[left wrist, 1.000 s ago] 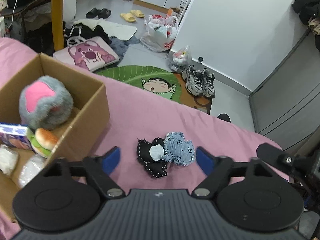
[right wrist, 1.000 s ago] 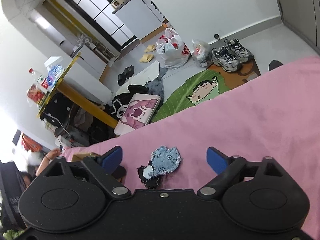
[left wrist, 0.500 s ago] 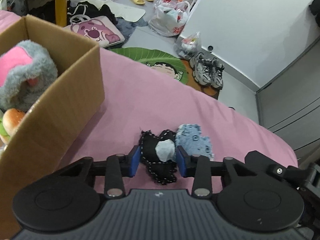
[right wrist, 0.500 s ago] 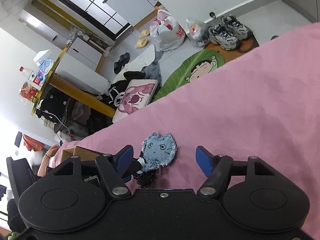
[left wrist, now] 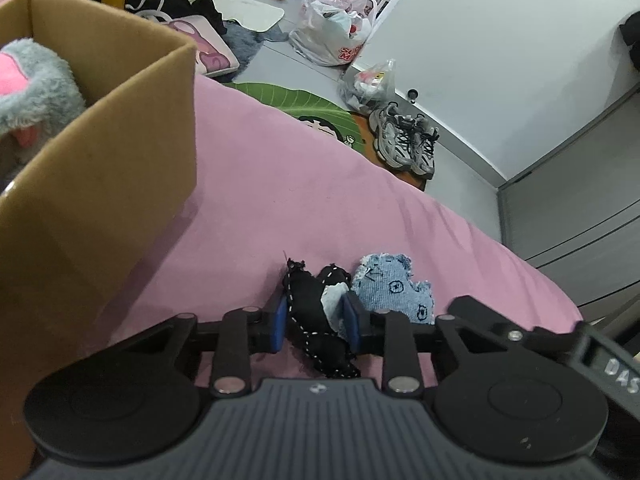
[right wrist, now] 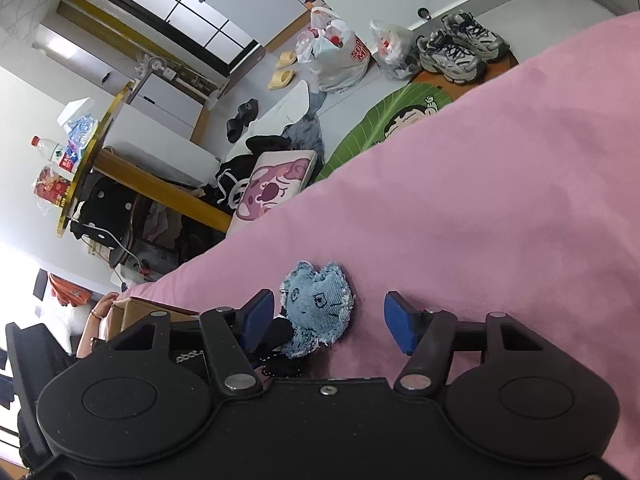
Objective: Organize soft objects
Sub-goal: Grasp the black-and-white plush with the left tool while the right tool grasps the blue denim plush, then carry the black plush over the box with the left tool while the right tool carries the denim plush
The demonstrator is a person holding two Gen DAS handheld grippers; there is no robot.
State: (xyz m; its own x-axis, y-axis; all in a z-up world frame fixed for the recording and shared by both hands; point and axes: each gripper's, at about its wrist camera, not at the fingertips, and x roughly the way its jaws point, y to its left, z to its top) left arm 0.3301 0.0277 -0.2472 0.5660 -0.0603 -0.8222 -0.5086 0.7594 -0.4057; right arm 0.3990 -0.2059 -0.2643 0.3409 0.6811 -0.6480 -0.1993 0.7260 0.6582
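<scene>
My left gripper (left wrist: 316, 322) is clamped on the black stitched fabric toy (left wrist: 310, 320); both blue pads (left wrist: 279, 322) press its sides, and a pale grey patch of the toy bulges between them. The toy lies on the pink bedsheet (left wrist: 300, 184) at 6 o'clock in the left wrist view.

The blue denim fabric toy (left wrist: 394, 288) lies on the sheet at 1 o'clock from the clamped toy, touching it and outside the left gripper's right finger.

The cardboard box (left wrist: 120, 152) stands at 9 o'clock in the left wrist view, near the black toy but apart from it. A grey and pink plush toy (left wrist: 32, 88) sits inside, at 10 o'clock.

My right gripper (right wrist: 328, 322) has its fingers (right wrist: 396, 322) spread wide, holding nothing. In the right wrist view the denim toy (right wrist: 318, 308) lies between them, nearer the left finger. I cannot tell whether that finger touches it. The black toy (right wrist: 280, 336) shows partly at 7 o'clock from the denim toy, mostly hidden behind the finger.

Beyond the bed edge, at 1 o'clock in the left wrist view, a pair of grey sneakers (left wrist: 404, 142) rests on the floor beside a green cartoon rug (left wrist: 296, 102).
</scene>
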